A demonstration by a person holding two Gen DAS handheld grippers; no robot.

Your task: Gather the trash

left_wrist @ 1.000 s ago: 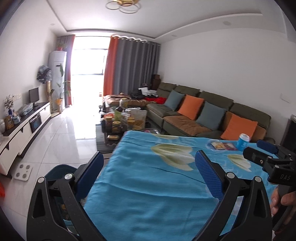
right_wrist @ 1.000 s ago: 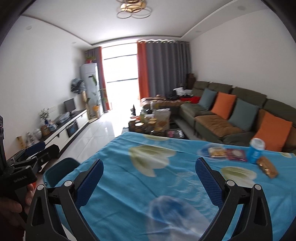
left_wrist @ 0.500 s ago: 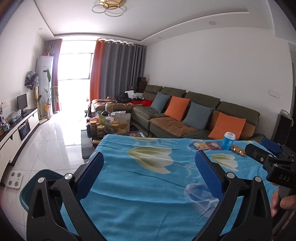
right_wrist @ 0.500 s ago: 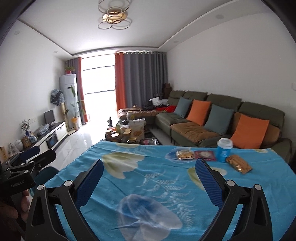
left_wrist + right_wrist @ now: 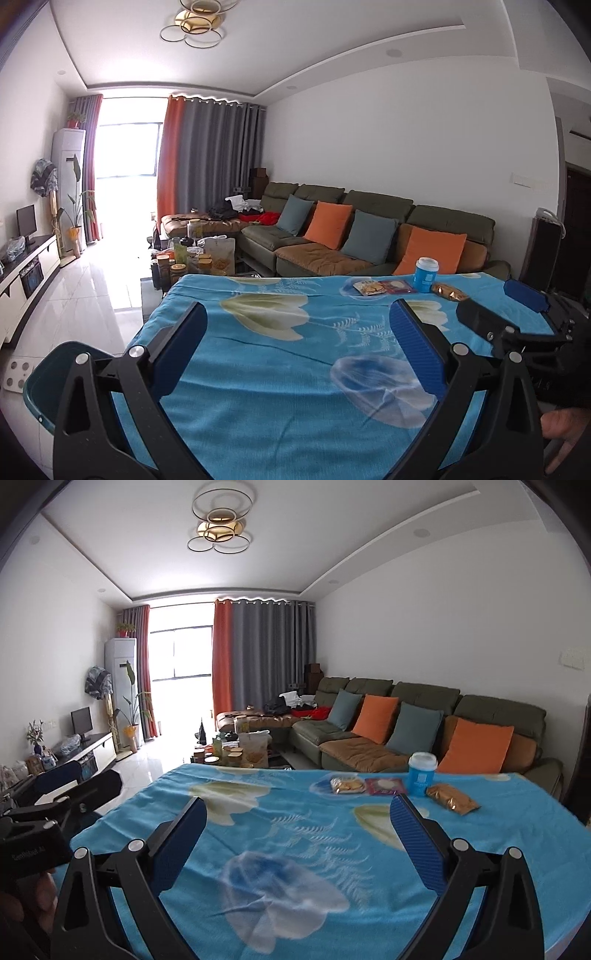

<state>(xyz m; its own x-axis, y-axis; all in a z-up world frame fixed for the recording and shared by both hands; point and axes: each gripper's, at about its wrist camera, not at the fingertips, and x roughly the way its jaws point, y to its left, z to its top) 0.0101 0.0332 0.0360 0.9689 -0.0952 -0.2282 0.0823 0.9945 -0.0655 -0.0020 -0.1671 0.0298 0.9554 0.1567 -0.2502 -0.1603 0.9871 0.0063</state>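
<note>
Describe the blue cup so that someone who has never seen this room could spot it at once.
On the table with the blue floral cloth, look along the far edge nearest the sofa. Among the flat snack packets there stands the blue cup: the only upright item, with a white lid.

- On the table ahead of me, a cup stands at the far right.
- Two flat packets lie side by side just left of it.
- A third packet lies right of it.
- A sofa sits behind the table; a bin stands off its left edge.
</note>
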